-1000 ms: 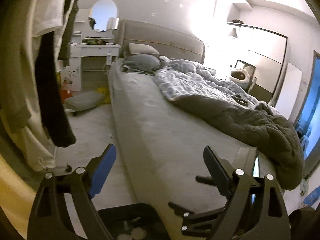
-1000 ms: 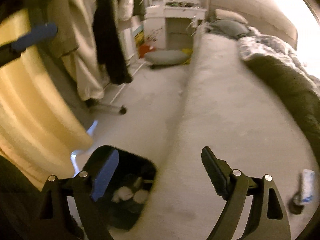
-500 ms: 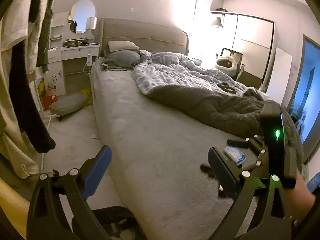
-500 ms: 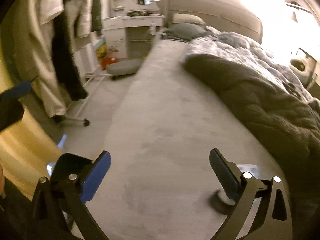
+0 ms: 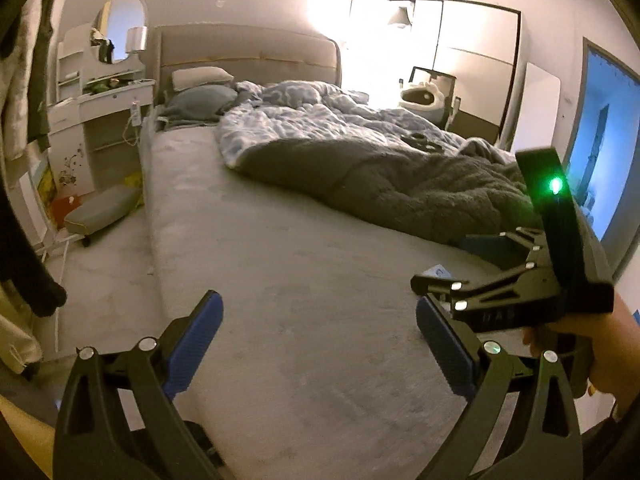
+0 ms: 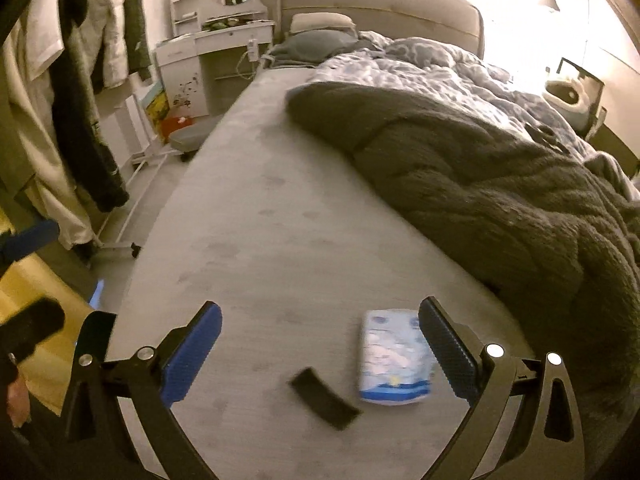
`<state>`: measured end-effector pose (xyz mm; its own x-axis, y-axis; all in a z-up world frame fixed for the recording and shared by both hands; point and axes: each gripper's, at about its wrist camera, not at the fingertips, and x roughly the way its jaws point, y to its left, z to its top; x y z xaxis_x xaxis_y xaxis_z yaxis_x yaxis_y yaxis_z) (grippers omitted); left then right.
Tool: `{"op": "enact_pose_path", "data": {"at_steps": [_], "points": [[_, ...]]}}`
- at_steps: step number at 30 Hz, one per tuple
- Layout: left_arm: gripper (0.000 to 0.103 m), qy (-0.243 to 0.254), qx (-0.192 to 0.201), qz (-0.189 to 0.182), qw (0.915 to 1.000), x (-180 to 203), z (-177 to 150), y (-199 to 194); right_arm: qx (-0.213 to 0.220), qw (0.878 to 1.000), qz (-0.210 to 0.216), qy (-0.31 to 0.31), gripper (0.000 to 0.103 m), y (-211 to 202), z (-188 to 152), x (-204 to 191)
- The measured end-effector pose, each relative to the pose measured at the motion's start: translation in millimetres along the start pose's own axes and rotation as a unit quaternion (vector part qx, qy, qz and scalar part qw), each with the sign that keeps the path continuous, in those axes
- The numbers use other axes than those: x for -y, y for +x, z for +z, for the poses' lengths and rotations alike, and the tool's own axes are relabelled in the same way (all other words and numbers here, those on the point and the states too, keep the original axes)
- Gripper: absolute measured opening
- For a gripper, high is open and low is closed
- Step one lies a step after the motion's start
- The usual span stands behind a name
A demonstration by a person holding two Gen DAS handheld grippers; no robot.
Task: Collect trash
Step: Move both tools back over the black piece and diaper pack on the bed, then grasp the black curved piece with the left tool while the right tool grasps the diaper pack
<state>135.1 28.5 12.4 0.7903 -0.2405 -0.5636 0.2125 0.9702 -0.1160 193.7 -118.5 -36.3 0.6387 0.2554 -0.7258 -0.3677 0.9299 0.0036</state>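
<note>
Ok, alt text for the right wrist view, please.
Open right gripper hovers over a grey bed, with a blue-white packet and a flat black item lying just ahead. A dark blanket covers the bed's right side; clothes hang at left.

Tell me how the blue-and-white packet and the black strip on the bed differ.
The blue-and-white packet is pale, printed and puffy; the black strip is plain, dark and flat. The packet is broader, the strip narrow. The packet lies nearly straight up the picture, the strip slants. Both rest loose on the grey bed, between the open right gripper's fingers.

left hand-held gripper [image 5: 318,344] open, bare bed [image 5: 280,264]
</note>
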Motion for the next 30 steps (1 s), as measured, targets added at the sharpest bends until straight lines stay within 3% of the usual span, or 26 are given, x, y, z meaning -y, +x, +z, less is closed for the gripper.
{"op": "enact_pose_path", "data": {"at_steps": [12,20,28,30], "points": [[0.099,0.058,-0.042,-0.036,0.9968,48,-6,60,-0.028,0.996,0.007,0.084,0.100,27,-12,82],[0.098,0.090,-0.088,-0.058,0.9904,76,-25,98,-0.064,0.995,0.012,0.073,0.100,54,-17,71],[0.098,0.083,-0.111,-0.080,0.9871,90,-37,116,-0.091,0.994,0.018,0.061,0.099,73,-21,64],[0.098,0.080,-0.111,-0.082,0.9871,94,-37,118,-0.097,0.994,0.006,0.054,0.093,76,-23,64]]}}
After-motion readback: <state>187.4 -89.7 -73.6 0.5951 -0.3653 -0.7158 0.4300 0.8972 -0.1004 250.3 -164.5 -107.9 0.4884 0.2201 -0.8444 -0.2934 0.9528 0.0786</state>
